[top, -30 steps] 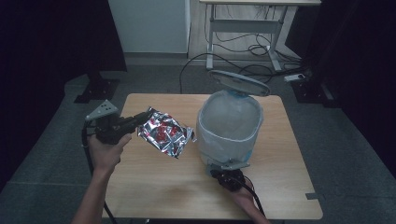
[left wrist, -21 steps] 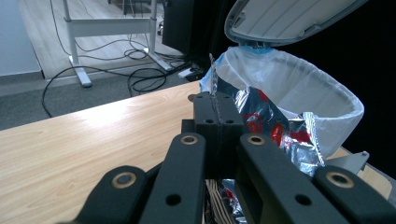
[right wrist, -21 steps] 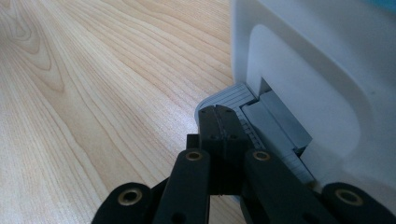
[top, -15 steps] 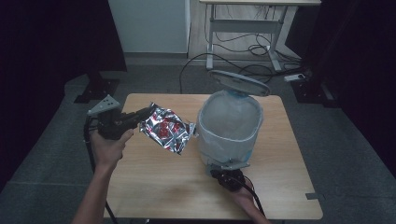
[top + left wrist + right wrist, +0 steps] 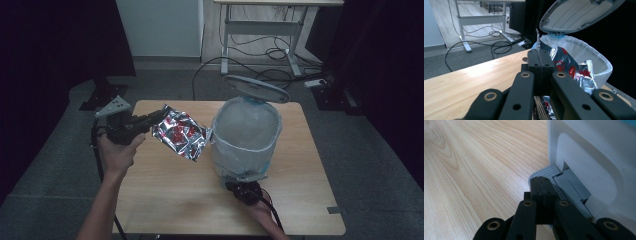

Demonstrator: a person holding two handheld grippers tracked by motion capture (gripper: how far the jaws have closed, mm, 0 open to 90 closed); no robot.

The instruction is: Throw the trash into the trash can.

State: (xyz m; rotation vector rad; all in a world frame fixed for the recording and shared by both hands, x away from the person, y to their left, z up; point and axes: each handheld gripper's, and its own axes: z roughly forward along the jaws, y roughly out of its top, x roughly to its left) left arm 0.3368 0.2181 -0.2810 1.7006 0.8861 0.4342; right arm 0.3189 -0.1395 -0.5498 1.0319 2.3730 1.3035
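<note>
No brand name or writing can be read on the foil packet point(image 5: 180, 135); its crinkled silver face carries red patches, too small and too creased to make out as letters. The bin point(image 5: 245, 137) and its lid point(image 5: 256, 88) show no label either.

The left gripper point(image 5: 156, 118) has its jaws pressed together on one edge of the foil packet, pinching it so that the packet hangs above the counter point(image 5: 165, 200), over the left half near the far edge, just beside the bin's left wall. In the left gripper view the shut jaws point(image 5: 541, 60) clamp the thin top seam of the packet point(image 5: 574, 71), and the silver and red foil spreads out past them towards the bin's rim point(image 5: 599, 58), with the lid point(image 5: 576, 15) tipped up and open behind it. A pale liner bag lines the bin's mouth.

The right gripper point(image 5: 239, 186) sits low at the foot of the bin, towards the near edge of the counter, right of its middle. In the right gripper view its jaws point(image 5: 541, 182) are closed tight against each other, holding nothing, with their tips pressing down on the grey ribbed pedal point(image 5: 560, 188) that juts from the recess in the bin's white base point(image 5: 599, 150).
</note>
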